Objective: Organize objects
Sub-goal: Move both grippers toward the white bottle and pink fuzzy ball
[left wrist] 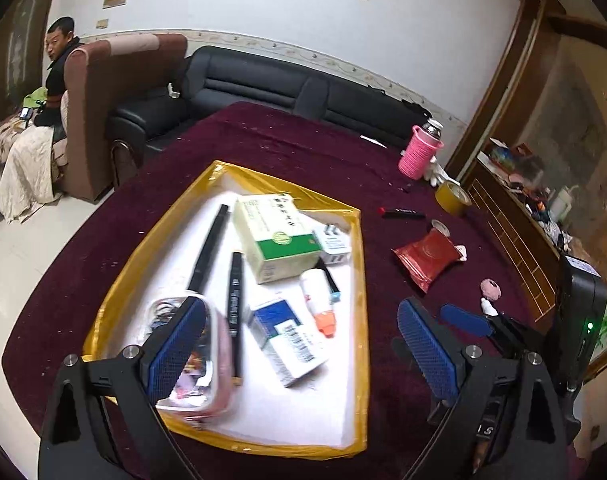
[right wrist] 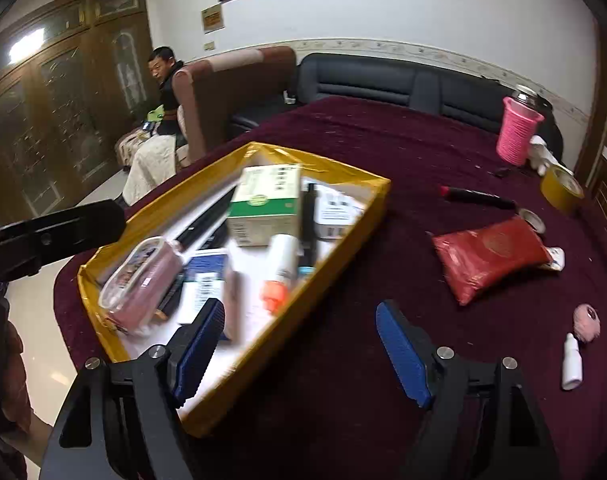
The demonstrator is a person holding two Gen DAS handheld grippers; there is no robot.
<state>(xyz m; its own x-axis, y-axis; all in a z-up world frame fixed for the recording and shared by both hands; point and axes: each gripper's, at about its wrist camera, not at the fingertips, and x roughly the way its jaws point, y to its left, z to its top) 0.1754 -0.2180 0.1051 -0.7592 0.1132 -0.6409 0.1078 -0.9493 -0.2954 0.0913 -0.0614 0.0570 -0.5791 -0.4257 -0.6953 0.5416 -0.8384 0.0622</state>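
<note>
A shallow yellow-rimmed tray with a white floor (left wrist: 223, 172) is seen on the maroon cloth-covered tabletop (left wrist: 303, 140), directly ahead of the left hand-held gripper (left wrist: 299, 344). Inside it, a green-and-white cardboard box (left wrist: 275, 236) is found at the far side, a blue-and-white box (left wrist: 289, 338) nearer, a white tube with an orange cap (left wrist: 319, 300) between them, and two long black pens (left wrist: 209, 248) to the left. A clear plastic pouch with a pink edge (left wrist: 207, 360) is partly hidden behind the left finger of that gripper — no grip on it can be made out, and the blue pads are held wide apart.

The right hand-held gripper (right wrist: 299, 348) is likewise spread open, holding nothing, its left finger over the tray's near corner (right wrist: 207, 420) and its right finger over bare cloth.

Outside the tray, to the right of both grippers, a red foil packet (right wrist: 491, 256), a black lipstick with a red tip (right wrist: 479, 197), a roll of yellow tape (right wrist: 561, 192), a small white dropper bottle (right wrist: 572, 364) and a pink round item (right wrist: 587, 322) are scattered — well apart from the tray.
</note>
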